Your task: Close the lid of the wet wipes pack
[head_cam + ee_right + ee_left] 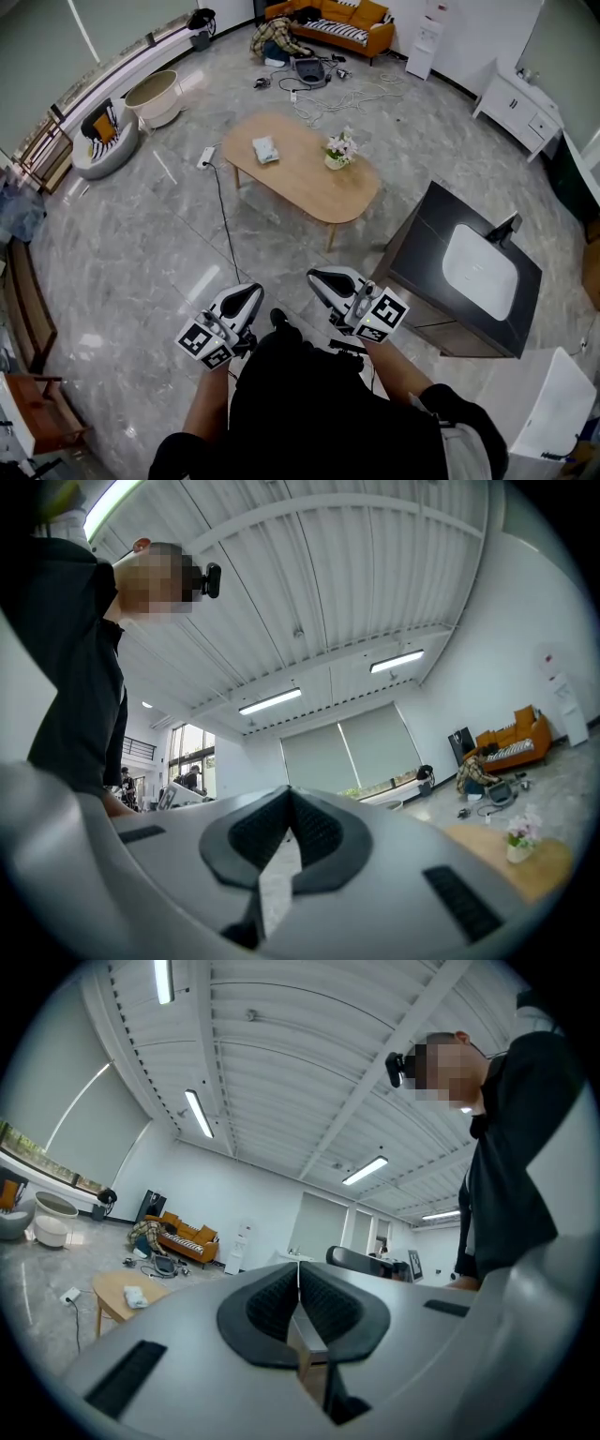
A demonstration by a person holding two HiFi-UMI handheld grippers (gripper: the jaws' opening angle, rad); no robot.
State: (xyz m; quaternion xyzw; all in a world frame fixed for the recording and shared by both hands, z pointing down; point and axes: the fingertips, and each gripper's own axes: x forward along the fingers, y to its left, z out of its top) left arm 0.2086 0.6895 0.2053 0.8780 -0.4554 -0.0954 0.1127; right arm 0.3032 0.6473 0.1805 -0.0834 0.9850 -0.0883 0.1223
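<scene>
The wet wipes pack [265, 148] lies on the left part of a wooden coffee table [300, 178], several steps away from me. It also shows small in the left gripper view as a pale wipes pack [136, 1296]; whether its lid stands up I cannot tell. My left gripper [243, 299] and right gripper [327, 280] are held close to the person's body, far from the table. Both are shut, the jaws meeting tip to tip with nothing between them, as seen on the left gripper [298, 1269] and the right gripper [288, 794].
A small flower pot [340, 150] stands on the table's right part. A dark cabinet with a white basin [478, 269] is to my right. A cable [225, 225] runs over the grey floor. An orange sofa [342, 23] stands at the far wall.
</scene>
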